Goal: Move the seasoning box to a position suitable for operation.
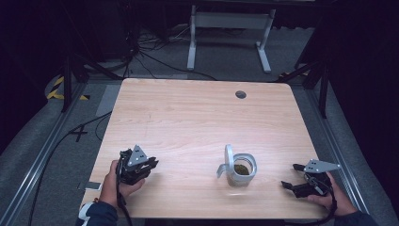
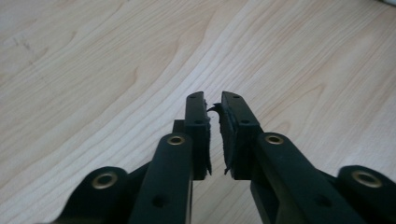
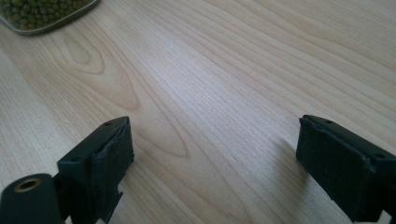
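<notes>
Lab or recording studio, dim.
A light wood table (image 1: 188, 117) is standing on grey carpet (image 1: 226, 54), metal floor rails (image 1: 42, 155) are flanking it, black cables (image 1: 155, 61) are trailing behind, and a white desk frame (image 1: 230, 28) is waiting beyond.

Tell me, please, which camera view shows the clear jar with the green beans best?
The high view: the whole jar stands on the table, its lid flipped open, between both grippers. The right gripper view catches just its bean-filled base at the top left corner.

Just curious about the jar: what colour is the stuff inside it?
Olive green, like small round beans, seen best in the right gripper view.
</notes>
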